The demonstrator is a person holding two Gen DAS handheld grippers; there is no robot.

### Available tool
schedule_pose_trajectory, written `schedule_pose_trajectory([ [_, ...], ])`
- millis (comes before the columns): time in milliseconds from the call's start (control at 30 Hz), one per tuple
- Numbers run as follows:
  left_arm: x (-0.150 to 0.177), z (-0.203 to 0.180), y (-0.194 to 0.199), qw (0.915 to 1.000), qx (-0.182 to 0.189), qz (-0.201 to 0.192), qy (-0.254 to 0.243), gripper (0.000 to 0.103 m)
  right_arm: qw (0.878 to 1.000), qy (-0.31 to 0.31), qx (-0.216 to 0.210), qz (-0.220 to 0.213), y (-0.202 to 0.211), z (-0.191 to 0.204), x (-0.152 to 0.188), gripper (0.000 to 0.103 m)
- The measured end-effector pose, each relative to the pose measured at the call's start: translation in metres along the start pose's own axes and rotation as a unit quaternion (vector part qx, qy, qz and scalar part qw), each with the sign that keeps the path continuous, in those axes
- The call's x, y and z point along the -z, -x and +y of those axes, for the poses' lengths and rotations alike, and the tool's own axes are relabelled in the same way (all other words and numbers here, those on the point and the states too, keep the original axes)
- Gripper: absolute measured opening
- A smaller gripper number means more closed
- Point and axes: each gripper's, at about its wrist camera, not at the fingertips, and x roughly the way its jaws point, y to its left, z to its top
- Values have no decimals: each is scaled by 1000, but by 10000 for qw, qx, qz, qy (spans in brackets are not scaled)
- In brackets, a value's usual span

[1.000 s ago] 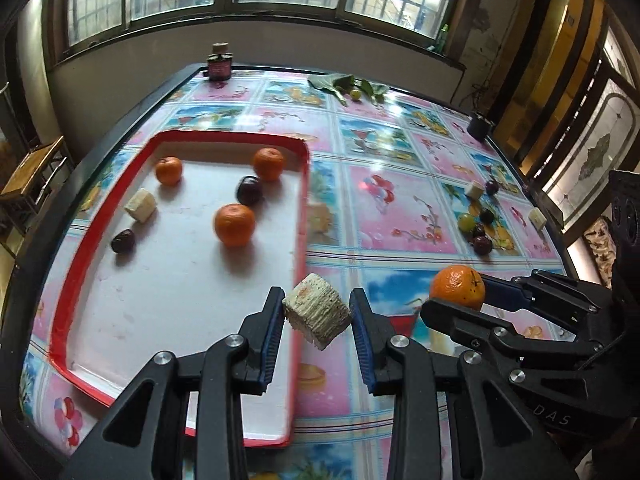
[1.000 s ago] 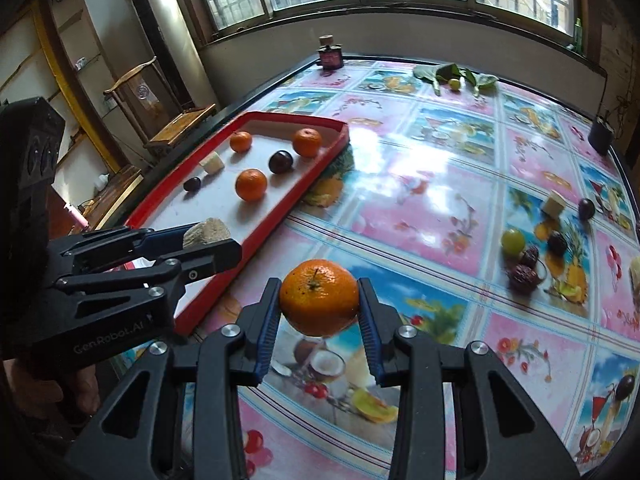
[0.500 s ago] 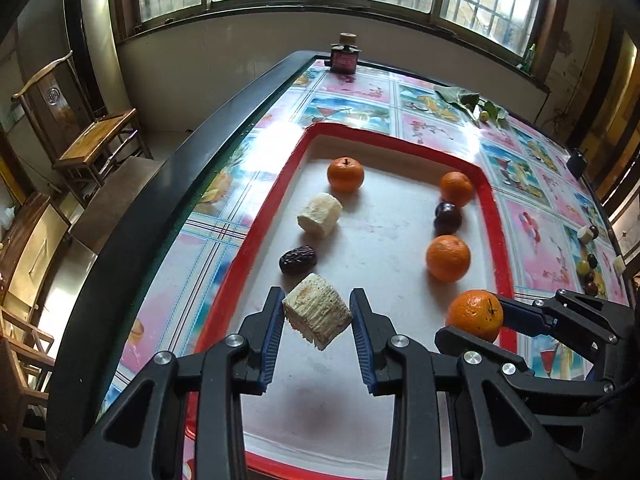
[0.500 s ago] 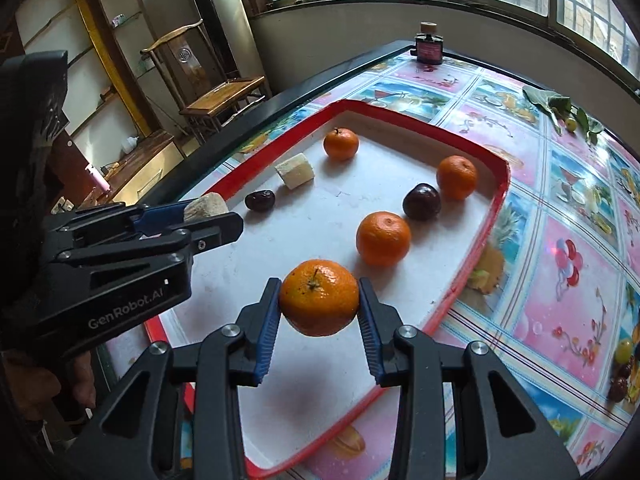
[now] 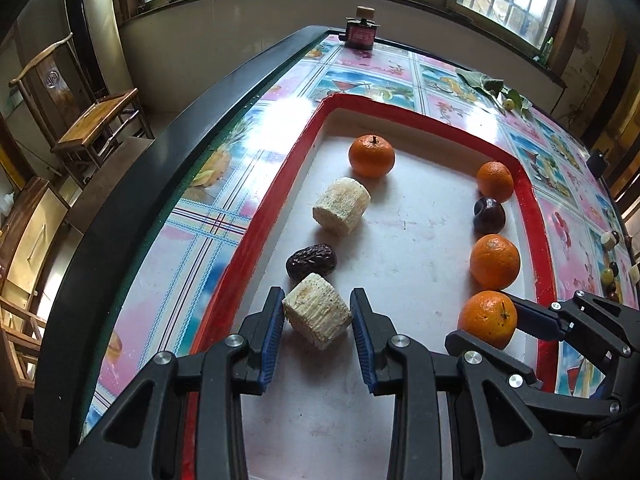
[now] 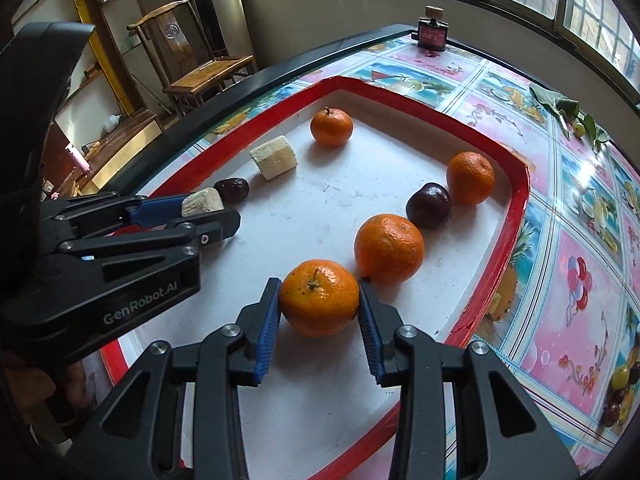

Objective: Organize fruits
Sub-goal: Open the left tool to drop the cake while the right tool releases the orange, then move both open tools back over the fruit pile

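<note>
a glass-topped table (image 5: 224,184) covered in fruit-print squares stands under barred windows, a wooden chair (image 5: 92,120) off its far-left side and a small red bottle (image 5: 361,32) at its far edge; on it lies a red-rimmed white tray (image 5: 304,152), the landmark here. inside the tray, along its left rim, sit a mandarin (image 5: 371,156), a pale cane chunk (image 5: 341,206) and a dark date (image 5: 311,260); along its right rim, two more mandarins (image 5: 495,181) with a dark plum (image 5: 489,215) between them. leaves (image 6: 560,106) lie on the cloth well beyond the tray's far-right corner. the left gripper (image 5: 318,322) pinches a second cane piece (image 5: 318,316) just in front of the date, over the tray's white floor; the right gripper (image 6: 319,304) pinches a stemmed mandarin (image 6: 319,298) just in front of the nearer loose mandarin (image 6: 389,248). a second earlier both tools hung off the tray's right rim, over the printed cloth; both loads are now inside the tray and lower, the grips unchanged
</note>
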Motion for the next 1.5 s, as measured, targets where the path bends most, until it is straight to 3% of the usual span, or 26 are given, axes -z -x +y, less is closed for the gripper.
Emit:
schedule_pose_trajectory([
  [200,-1,-1,-2,10000,-58,28,-6,36,9999,8,83,63,-3,1,1,40],
  [300,0,-3,-2,9999,-141,43,-47,50,9999,-4,123,76,-3,1,1,40],
  [400,1,-4,0,9997,-217,33,-91,53,9998,-7,172,119,-2,1,1,41],
  [500,2,-6,2,9994,-327,35,-115,59,9995,-10,288,88,1,0,2,54],
  [800,10,-11,14,9986,-527,-4,-91,64,9991,37,410,-33,24,-7,11,59],
  [1133,24,-27,38,9978,-637,-185,90,69,9991,-96,326,-242,64,-20,42,61],
  [1333,34,-70,63,9969,-515,-588,-120,75,9974,-497,325,-405,96,-49,80,62],
  [1500,44,-132,69,9959,-197,-608,-647,77,9916,-1058,475,-567,127,-95,121,62],
])
